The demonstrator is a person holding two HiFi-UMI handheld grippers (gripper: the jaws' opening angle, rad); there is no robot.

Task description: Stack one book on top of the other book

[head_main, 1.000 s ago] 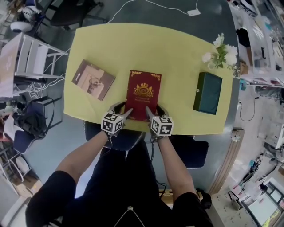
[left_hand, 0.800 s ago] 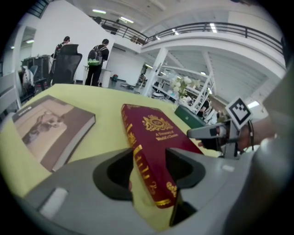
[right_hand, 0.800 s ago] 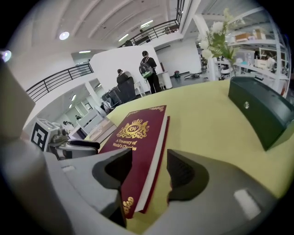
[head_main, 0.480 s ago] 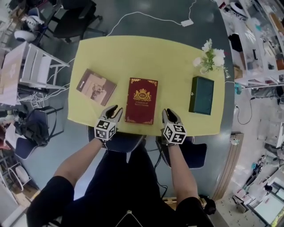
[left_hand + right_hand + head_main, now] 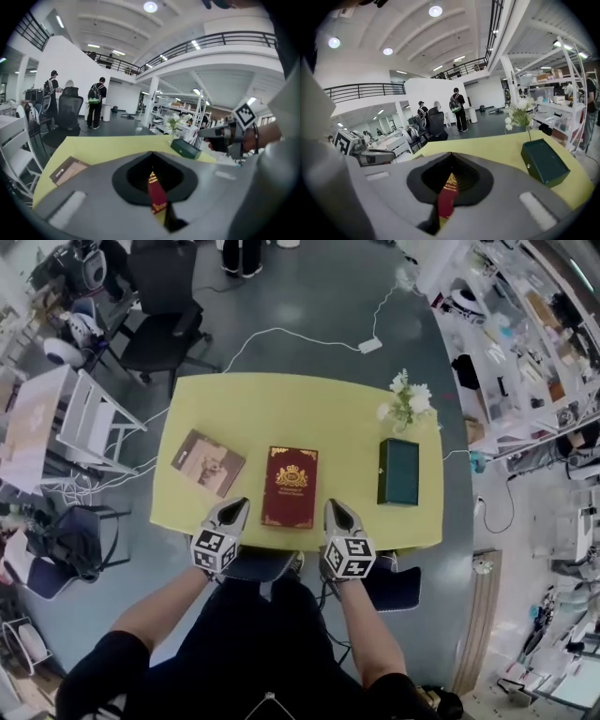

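Observation:
A dark red book with a gold crest lies flat at the middle of the yellow table. A brown book lies to its left, apart from it. My left gripper hangs in the air by the red book's near left corner, shut and holding nothing. My right gripper hangs by the near right corner, also shut and holding nothing. In the left gripper view the closed jaws fill the lower frame, with a strip of red book showing through. The right gripper view shows the same strip of red book.
A dark green box lies on the table's right side, with a vase of white flowers behind it. A black office chair and a white rack stand on the floor to the left. People stand far off.
Both grippers have let go of the red book's near corners, risen and pulled back, and their jaws have shut. The red book stays flat on the table.

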